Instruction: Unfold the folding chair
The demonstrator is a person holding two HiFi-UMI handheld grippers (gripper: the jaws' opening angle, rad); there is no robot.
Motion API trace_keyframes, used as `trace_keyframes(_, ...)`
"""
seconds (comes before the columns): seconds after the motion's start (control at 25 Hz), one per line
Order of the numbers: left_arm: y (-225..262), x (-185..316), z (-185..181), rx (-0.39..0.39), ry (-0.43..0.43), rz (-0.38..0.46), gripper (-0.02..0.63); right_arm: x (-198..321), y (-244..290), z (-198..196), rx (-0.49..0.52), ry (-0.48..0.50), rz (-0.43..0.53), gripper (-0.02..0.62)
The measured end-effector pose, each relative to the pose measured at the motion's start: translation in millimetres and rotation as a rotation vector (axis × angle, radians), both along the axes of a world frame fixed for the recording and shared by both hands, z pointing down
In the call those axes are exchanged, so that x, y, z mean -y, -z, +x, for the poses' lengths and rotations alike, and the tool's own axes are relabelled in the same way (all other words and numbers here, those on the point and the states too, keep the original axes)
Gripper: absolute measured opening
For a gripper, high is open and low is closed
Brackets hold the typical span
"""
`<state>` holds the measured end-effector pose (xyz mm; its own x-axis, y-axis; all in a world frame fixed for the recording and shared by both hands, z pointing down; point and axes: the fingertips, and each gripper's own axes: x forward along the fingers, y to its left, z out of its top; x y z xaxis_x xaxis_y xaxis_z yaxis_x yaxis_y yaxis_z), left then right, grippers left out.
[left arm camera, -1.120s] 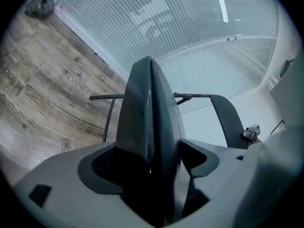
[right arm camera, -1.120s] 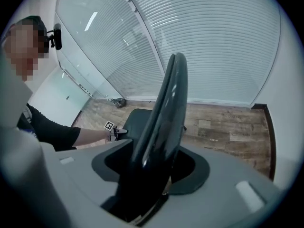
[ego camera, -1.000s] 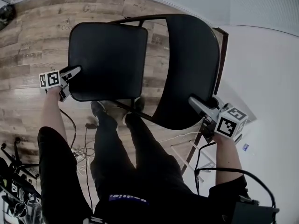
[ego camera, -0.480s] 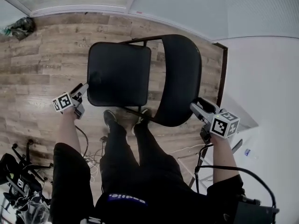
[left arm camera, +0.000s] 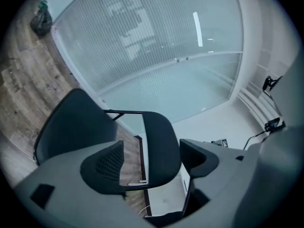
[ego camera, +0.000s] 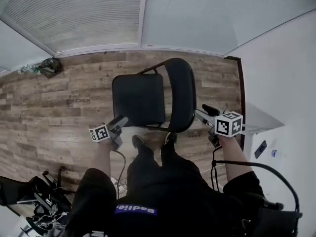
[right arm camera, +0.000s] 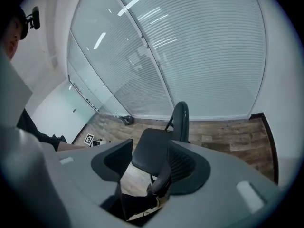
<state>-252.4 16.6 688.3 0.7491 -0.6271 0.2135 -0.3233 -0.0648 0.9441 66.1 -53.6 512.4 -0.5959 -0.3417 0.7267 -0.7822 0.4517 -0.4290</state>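
Note:
The black folding chair stands opened on the wooden floor, with its seat (ego camera: 138,100) flat and its backrest (ego camera: 180,95) upright on the right. My left gripper (ego camera: 121,121) hovers just off the seat's near left corner, open and apart from it. Beside the backrest's near right edge my right gripper (ego camera: 201,112) is open as well and holds nothing. In the left gripper view the seat (left arm camera: 71,127) and backrest (left arm camera: 159,141) lie beyond the spread left gripper (left arm camera: 149,160). The right gripper view shows the seat (right arm camera: 152,156) past the parted right gripper (right arm camera: 145,167).
A glass partition with blinds (ego camera: 98,19) runs along the far side, with a dark bag (ego camera: 49,67) at its foot. A white wall and ledge (ego camera: 276,83) close the right. Cables and gear (ego camera: 39,201) lie at lower left. The person's shoes (ego camera: 140,143) stand just before the chair.
Both grippers have come away from the chair's seat edge and backrest edge. The view has pulled up and back, so the chair looks smaller and farther off.

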Motion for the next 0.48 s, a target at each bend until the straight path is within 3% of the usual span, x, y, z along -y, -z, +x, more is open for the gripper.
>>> trace_keyframes(0.2,111,-2,59,0.036,-0.093,0.185,0.365,-19,44,-9,0.091,0.04,0.11,0.176)
trace_keyframes(0.48,236,-4,122,0.032,-0.095,0.341,0.36,-42,92,-56,0.201,0.196,0.243,0.127)
